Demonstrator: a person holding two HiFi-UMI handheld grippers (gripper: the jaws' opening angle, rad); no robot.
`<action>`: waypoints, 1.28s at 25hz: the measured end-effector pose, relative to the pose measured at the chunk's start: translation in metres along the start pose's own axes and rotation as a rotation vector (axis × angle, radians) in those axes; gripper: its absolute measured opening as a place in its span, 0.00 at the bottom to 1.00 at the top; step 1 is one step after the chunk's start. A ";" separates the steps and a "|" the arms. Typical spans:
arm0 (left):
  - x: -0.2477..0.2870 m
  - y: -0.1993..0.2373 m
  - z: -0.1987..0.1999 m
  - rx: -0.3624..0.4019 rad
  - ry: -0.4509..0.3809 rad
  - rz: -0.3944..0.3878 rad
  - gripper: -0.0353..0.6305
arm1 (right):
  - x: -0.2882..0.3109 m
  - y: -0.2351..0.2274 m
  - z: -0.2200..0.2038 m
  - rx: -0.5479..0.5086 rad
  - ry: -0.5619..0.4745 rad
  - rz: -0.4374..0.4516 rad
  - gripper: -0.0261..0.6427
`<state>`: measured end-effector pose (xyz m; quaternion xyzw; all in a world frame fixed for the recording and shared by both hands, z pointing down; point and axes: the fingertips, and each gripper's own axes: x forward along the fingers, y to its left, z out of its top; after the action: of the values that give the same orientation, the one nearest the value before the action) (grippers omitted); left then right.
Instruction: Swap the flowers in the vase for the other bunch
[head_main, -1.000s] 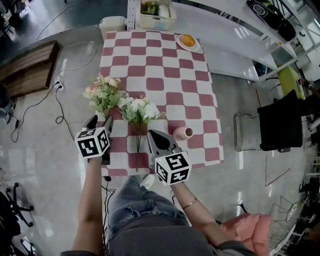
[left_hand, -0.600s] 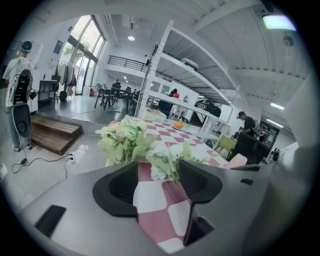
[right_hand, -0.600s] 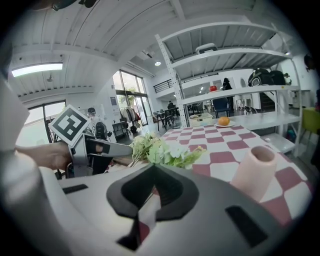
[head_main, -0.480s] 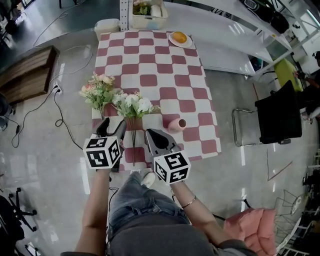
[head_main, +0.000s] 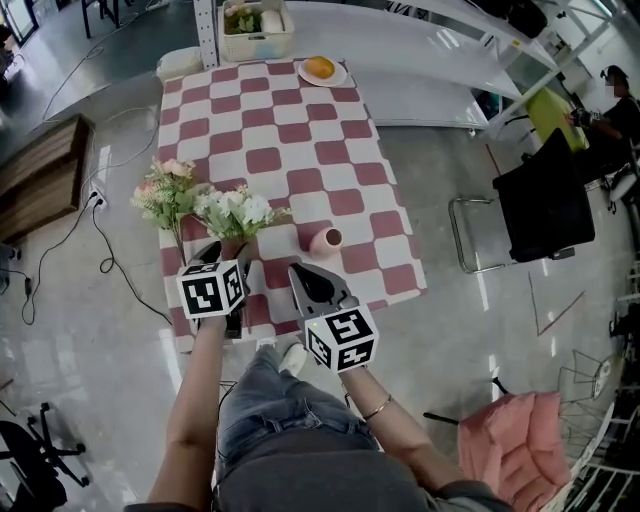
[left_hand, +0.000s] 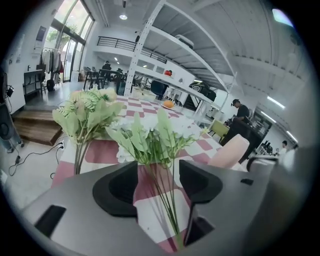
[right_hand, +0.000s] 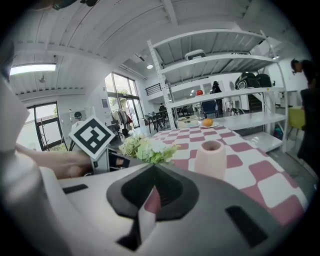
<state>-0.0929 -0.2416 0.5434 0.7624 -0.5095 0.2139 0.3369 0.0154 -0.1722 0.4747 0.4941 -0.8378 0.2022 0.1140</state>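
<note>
Flowers lie in two bunches in the head view: a pinkish bunch (head_main: 165, 190) at the checkered tabletop's (head_main: 330, 150) left edge and a white bunch (head_main: 235, 212) just beside it. One pink vase (head_main: 325, 240) stands upright to their right. Both forearms reach forward, the left hand-held gripper (head_main: 226, 250) at the white bunch's stems and the right hand-held gripper (head_main: 300, 275) near the vase.

Left gripper view: jaws spread, green stems (left_hand: 165, 200) running between them.

Right gripper view: jaws pressed together, with the vase (right_hand: 210, 157) beyond.

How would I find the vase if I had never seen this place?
Find the red-and-white checked table. Near its front edge, right of the white flower bunch, stands the vase. It is the only small pink pot, upright, with nothing in it.
</note>
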 end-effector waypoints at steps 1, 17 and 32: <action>0.005 -0.001 -0.001 0.002 0.015 -0.001 0.45 | -0.001 -0.003 -0.001 0.003 0.001 -0.004 0.06; 0.043 -0.007 -0.013 0.014 0.159 -0.025 0.30 | 0.009 -0.020 -0.005 0.030 0.021 -0.019 0.06; 0.030 -0.021 0.006 -0.050 0.045 -0.104 0.10 | -0.001 -0.022 -0.003 0.027 0.011 -0.048 0.06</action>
<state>-0.0622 -0.2598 0.5535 0.7742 -0.4667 0.2005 0.3777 0.0349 -0.1800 0.4821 0.5146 -0.8222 0.2132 0.1167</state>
